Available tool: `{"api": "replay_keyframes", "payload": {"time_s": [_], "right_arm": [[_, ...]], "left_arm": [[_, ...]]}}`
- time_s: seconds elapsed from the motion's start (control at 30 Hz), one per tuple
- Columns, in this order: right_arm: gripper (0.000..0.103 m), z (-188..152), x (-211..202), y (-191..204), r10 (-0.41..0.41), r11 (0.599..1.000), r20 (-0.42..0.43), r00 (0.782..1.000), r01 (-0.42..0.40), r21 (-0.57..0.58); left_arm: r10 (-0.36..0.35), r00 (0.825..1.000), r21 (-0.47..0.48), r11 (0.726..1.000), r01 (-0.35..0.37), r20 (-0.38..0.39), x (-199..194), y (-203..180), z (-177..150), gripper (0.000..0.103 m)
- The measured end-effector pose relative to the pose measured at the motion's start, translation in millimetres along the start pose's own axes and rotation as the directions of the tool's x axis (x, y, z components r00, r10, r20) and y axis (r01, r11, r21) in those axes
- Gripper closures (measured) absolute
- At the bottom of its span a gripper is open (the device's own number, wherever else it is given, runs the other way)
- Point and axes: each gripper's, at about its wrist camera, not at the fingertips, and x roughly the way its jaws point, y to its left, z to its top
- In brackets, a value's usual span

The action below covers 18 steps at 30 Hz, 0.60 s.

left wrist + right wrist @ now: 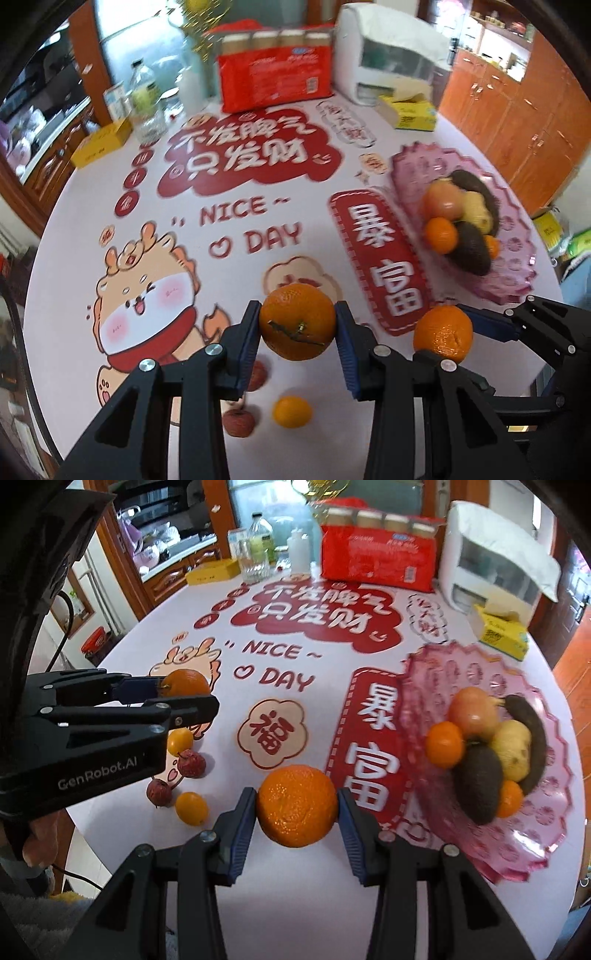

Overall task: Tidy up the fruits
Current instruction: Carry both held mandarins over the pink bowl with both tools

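Note:
My left gripper [298,324] is shut on an orange with a stem [297,321], held above the table; it also shows in the right wrist view [184,684]. My right gripper [297,806] is shut on a second orange [297,805], held left of the pink fruit tray [517,853]; that orange also shows in the left wrist view [443,332]. The tray [517,273] holds several fruits: small oranges, an apple, avocados, a yellow fruit. Small oranges [191,808] and red fruits [191,763] lie on the table near the front left.
The round table [147,642] has a red-printed cover. At the back stand a red package [376,559], a white dispenser [491,576], a yellow tissue box [504,633], bottles [255,550] and a yellow box [212,572]. Wooden cabinets [517,122] stand at right.

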Motion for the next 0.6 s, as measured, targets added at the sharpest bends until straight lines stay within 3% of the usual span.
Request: {"api": "replay_keyframes", "payload": {"time_s": [0.37,0.6], "right_arm": [[0.059,-21,-57,-49,-0.077,0.992,0.104,0.992,0.066,0.111],[0.059,-24,-99,-107,-0.191,0.961,0.172,0.967,0.148,0.234]], "left_arm": [[-0.064,0.996,0.146,0.988,0.055,0.062,-32,-74,26,0.065],[-0.091,0.990,0.200,0.977,0.069,0.107,-46,-108,66,0.065]]}}
